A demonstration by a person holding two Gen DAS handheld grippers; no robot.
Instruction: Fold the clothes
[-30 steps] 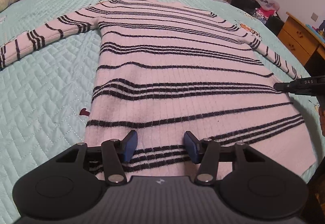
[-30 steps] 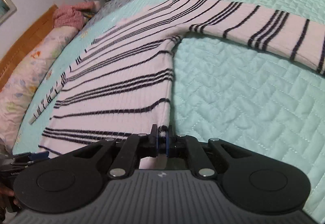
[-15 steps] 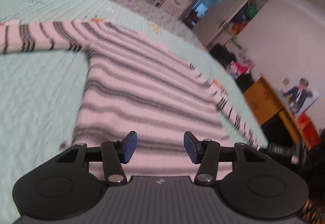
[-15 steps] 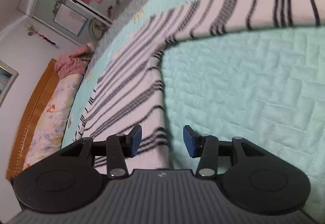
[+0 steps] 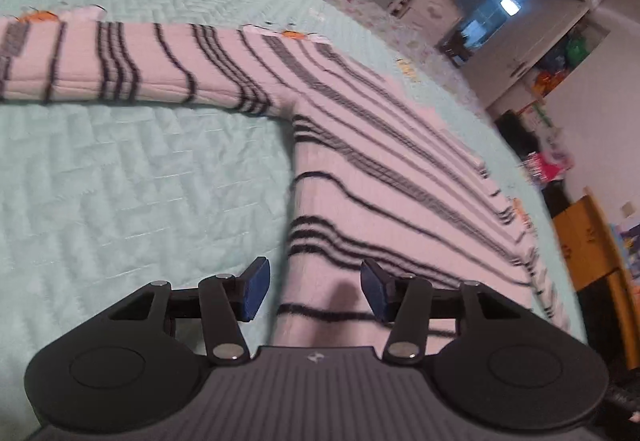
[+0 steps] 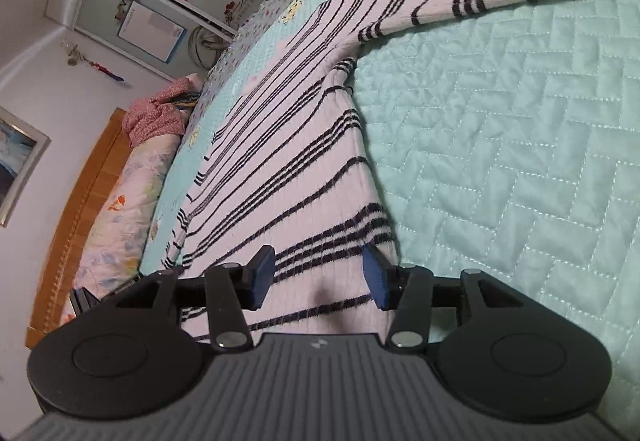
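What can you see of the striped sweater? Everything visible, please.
The sweater is a pale pink, fuzzy-looking knit with thin black stripes, single and in groups. It lies flat and spread on the mint quilted bedspread, unfolded, one sleeve stretched sideways in the left view and the other in the right view. The left claw and right claw are open over its side edges, gripping nothing.

Showing on each hand-held gripper, left (image 5: 315, 287) and right (image 6: 319, 277): matte black ribbed housing, two round discs, silver pivot screws, blue fingertip pads (image 5: 255, 288), small white logo.
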